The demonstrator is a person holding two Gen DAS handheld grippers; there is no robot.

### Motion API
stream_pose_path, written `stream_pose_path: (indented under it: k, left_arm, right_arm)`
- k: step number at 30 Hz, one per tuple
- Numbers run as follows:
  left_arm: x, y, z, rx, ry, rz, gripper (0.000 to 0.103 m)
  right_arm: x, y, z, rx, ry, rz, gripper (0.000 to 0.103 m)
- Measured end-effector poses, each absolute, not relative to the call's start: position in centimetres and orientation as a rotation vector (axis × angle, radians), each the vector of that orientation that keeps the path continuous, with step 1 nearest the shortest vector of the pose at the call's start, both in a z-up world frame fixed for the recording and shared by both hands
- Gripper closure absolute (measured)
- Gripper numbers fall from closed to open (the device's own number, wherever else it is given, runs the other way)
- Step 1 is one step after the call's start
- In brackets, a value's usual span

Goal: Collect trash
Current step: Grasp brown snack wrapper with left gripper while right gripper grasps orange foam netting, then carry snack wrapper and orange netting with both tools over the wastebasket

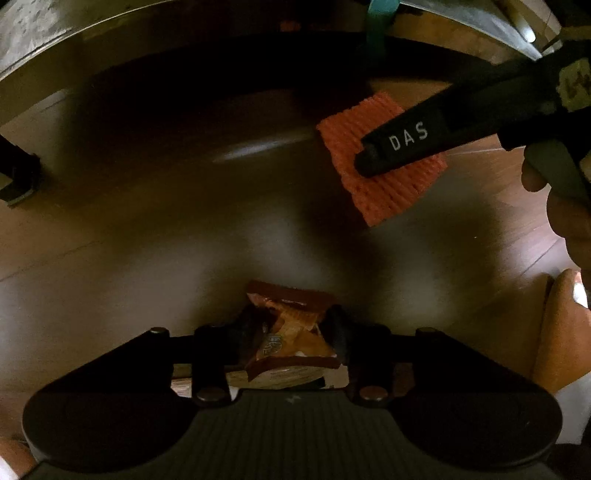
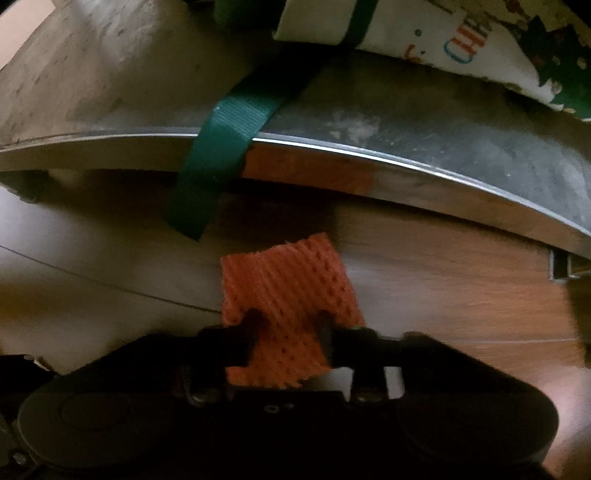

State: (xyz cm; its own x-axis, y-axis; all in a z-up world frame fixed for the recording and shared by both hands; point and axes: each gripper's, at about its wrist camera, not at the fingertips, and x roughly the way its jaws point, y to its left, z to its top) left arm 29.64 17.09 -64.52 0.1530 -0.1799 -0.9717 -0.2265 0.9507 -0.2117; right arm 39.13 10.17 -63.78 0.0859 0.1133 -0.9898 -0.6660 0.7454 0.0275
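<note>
Left gripper (image 1: 291,332): clamped on one crumpled orange-brown snack wrapper (image 1: 291,328), near, on the wooden floor (image 1: 129,240).
Right gripper (image 2: 288,332): pinching one orange foam net (image 2: 288,288) that lies flat on the floor.
Open room: bare floor lies left of both items.
Far edge: one round metal-rimmed table (image 2: 369,155) overhangs, close above the net.
In the way: one green strap (image 2: 214,155) hangs over the rim from a printed bag (image 2: 461,33), just beyond the net.
</note>
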Motion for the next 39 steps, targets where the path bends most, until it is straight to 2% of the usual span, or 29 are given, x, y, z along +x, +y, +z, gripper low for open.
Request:
stream_pose_path:
  k: [2, 10, 15, 21, 30, 39]
  left_arm:
    - [29.5, 17.4, -64.6, -0.355, 1.422, 0.035, 0.065]
    - [28.6, 18.9, -63.8, -0.443, 1.414, 0.049, 0.069]
    - [28.2, 19.4, -60.7, -0.455, 1.396, 0.03, 0.07]
    - [27.7, 20.7, -54.4, -0.429, 1.341, 0.026, 0.071]
    - [26.5, 20.5, -41.0, -0.432, 1.163, 0.008, 0.071]
    - [24.3, 16.1, -28.8, -0.435, 0.989, 0.023, 0.071]
  right_arm:
    - [39.0, 10.1, -63.6, -0.504, 1.376, 0.615, 0.096]
    - [39.1, 8.4, -61.1, -0.454, 1.421, 0.565, 0.097]
    - [37.9, 6.8, -57.1, -0.443, 1.42, 0.538, 0.097]
    - [36.0, 6.1, -50.8, -0.434, 1.374, 0.549, 0.097]
    - [33.9, 3.2, -36.3, -0.374, 1.223, 0.652, 0.097]
    - [30.8, -4.6, -22.2, -0.258, 1.062, 0.661, 0.097]
